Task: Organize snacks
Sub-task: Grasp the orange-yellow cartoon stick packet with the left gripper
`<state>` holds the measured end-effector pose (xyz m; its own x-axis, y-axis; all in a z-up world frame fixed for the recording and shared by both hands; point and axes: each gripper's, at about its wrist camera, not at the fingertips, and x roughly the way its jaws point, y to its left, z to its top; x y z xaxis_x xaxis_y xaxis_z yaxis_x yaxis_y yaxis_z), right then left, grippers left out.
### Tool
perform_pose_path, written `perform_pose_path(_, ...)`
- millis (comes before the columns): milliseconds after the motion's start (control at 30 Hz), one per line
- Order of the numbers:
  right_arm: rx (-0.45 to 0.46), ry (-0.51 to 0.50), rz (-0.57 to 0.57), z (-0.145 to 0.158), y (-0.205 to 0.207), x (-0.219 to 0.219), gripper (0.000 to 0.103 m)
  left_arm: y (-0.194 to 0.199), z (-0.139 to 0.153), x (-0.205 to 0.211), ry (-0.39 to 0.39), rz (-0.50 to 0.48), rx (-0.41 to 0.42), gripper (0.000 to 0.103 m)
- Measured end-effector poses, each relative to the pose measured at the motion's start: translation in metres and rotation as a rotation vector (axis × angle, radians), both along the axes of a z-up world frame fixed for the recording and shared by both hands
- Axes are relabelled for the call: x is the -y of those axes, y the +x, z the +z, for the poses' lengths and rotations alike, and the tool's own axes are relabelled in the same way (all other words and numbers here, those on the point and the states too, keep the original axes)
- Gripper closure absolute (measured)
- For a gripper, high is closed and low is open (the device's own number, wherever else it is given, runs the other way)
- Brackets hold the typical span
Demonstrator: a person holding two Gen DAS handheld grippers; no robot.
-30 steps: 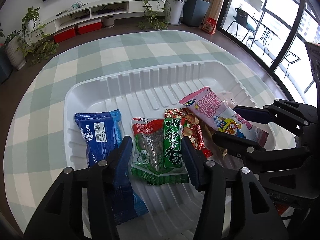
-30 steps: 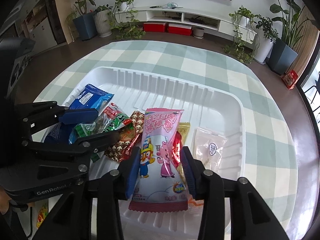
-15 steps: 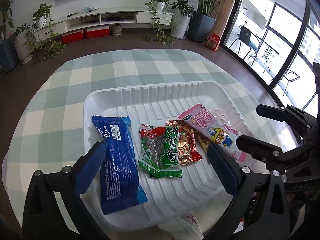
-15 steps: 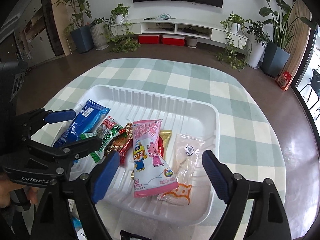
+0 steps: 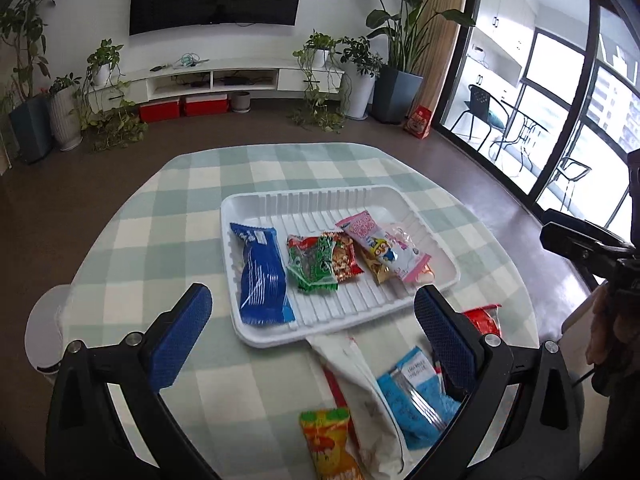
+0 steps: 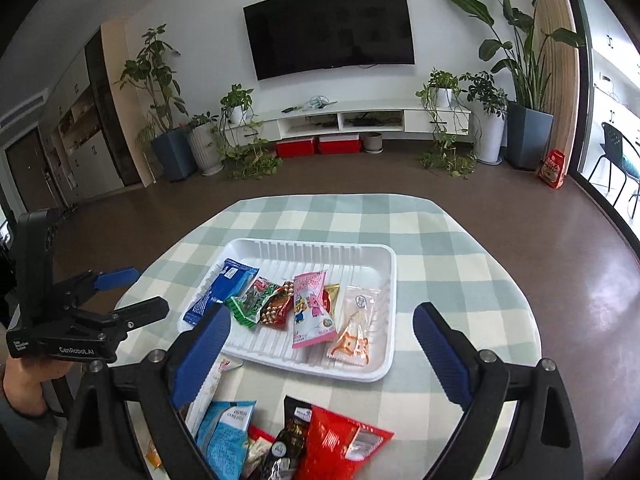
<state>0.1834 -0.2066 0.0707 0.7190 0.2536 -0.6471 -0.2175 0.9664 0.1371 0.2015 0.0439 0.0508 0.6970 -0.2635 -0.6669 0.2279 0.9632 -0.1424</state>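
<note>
Both hand-held grippers, left (image 5: 308, 320) and right (image 6: 320, 332), gaped empty. The white tray (image 6: 386, 360) sat mid-frame; loose snack packets (image 6: 340, 440) lay bottom-centre. Best approach: descend on one packet, pinching its flat edge.

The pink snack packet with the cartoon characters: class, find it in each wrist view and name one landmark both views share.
Left wrist view: the pink snack packet lies slanted in the right part of the white tray, right of centre.
Right wrist view: the same packet lies near the tray's middle, at picture centre.
Shared landmark: the blue packet at the tray's left end.
</note>
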Motion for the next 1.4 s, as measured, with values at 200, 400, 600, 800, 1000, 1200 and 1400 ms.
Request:
perform_pose_path(200,-0.044,0.059,-0.061,-0.015,-0.053,0.022,0.008,-0.062,-0.022,-0.022,-0.022,0.052,-0.031,0.0)
perform_pose_path(400,-0.109,0.121,-0.121,-0.048,-0.101,0.033,0.008,-0.101,-0.063,-0.034,-0.035,0.111,-0.131,0.0)
perform_pose_path(600,-0.153,0.162,-0.136,-0.078,-0.13,0.027,0.008,-0.106,-0.093,-0.019,-0.01,0.116,-0.202,0.0)
perform_pose_path(800,-0.153,0.154,-0.117,-0.085,-0.139,0.017,0.008,-0.085,-0.108,-0.006,0.066,0.113,-0.244,0.001)
perform_pose_path(1000,-0.144,0.138,-0.09,-0.085,-0.137,0.009,0.009,-0.069,-0.12,-0.003,0.075,0.088,-0.269,0.013)
perform_pose_path(1200,-0.155,0.131,-0.068,-0.085,-0.131,0.0,0.012,-0.061,-0.122,0.003,0.118,0.049,-0.267,0.027)
perform_pose_path(1400,-0.159,0.115,-0.01,-0.08,-0.121,-0.022,0.018,-0.064,-0.122,0.004,0.162,0.011,-0.251,0.045)
